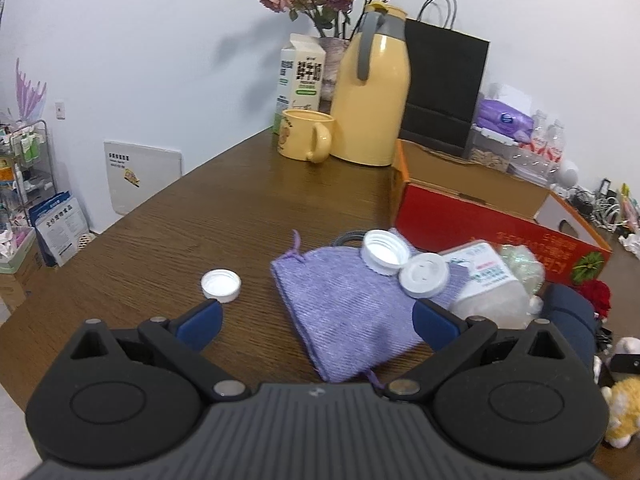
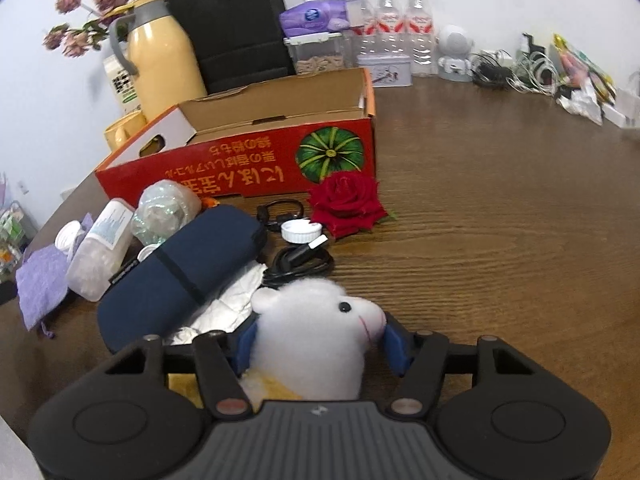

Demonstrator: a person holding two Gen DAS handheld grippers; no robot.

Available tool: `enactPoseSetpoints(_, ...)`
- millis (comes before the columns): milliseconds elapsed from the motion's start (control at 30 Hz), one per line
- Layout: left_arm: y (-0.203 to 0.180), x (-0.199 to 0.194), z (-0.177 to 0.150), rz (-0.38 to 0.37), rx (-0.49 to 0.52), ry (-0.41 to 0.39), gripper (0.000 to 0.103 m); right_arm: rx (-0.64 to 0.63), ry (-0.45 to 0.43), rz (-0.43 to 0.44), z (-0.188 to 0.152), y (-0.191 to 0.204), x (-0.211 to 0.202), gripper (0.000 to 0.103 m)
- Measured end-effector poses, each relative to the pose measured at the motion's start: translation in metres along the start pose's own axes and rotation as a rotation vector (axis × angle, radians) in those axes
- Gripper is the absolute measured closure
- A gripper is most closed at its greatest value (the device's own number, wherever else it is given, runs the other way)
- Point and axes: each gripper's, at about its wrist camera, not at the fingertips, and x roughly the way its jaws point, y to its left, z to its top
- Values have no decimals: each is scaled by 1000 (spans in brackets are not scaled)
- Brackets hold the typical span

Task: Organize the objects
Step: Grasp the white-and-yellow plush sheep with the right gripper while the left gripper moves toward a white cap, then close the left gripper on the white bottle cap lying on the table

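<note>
1. The white plush toy (image 2: 316,336) sits between the blue pads of the right gripper (image 2: 318,340); both pads lie against its fluffy sides, so the jaws are closed onto it at a middling width.
2. Just past the toy's head lies crumpled silver foil (image 2: 228,308), and to the left of that a dark blue pouch (image 2: 176,276), lying at a slant.
3. Ahead of the right gripper are a coiled black cable (image 2: 300,260), a white cap (image 2: 301,231) and a red rose (image 2: 346,202), all in front of the red cardboard box (image 2: 240,168).
4. The left gripper (image 1: 316,320) stands wide with nothing between its fingers; it hangs above a purple cloth pouch (image 1: 340,308) on the wooden table (image 1: 224,200).
5. On the far end of that cloth rest an upturned white lid (image 1: 382,252) and a flat white lid (image 1: 424,276), touching each other.
6. Just beyond the left finger lies a small white cap (image 1: 221,285), alone on the wood.
7. Far ahead of the left gripper stand a yellow mug (image 1: 306,134) and a yellow thermos jug (image 1: 372,92).
</note>
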Motion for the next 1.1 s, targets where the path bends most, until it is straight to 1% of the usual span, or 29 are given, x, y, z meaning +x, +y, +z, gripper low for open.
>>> enactPoseSetpoints(267,25,14,12,106,-7,4,0,-11,-43,36,5,-2,0,47)
enactPoseSetpoints(400,40,21,16,136,-5,6,0,-15,-56,37,8,-1,-3,48)
enactPoseSetpoints(500,48,28,17,146,13,28,8,-7,-68,31,9,-3,-6,48)
enactPoseSetpoints(567,52,31,17,154,26,45,21,0,-74,25,10,-4,-6,48)
enactPoseSetpoints(633,57,35,18,148,24,59,27,4,-80,22,11,-5,-7,48)
enactPoseSetpoints(833,67,51,21,127,14,78,30,2,-91,22,12,-1,-6,48)
enactPoseSetpoints(900,67,57,21,117,23,98,41,6,-92,21,11,-1,-6,48)
enactPoseSetpoints(933,67,58,20,115,23,103,51,9,-92,21,11,-1,-6,48)
enactPoseSetpoints(967,66,58,19,128,26,91,62,11,-94,21,10,-1,-6,48)
enactPoseSetpoints(1000,66,59,19,132,24,87,66,11,-95,22,10,-1,-7,48)
enactPoseSetpoints(1033,67,58,19,122,15,85,74,10,-97,22,10,-1,-7,48)
enactPoseSetpoints(1100,68,57,19,100,8,83,74,8,-99,22,9,-2,-8,48)
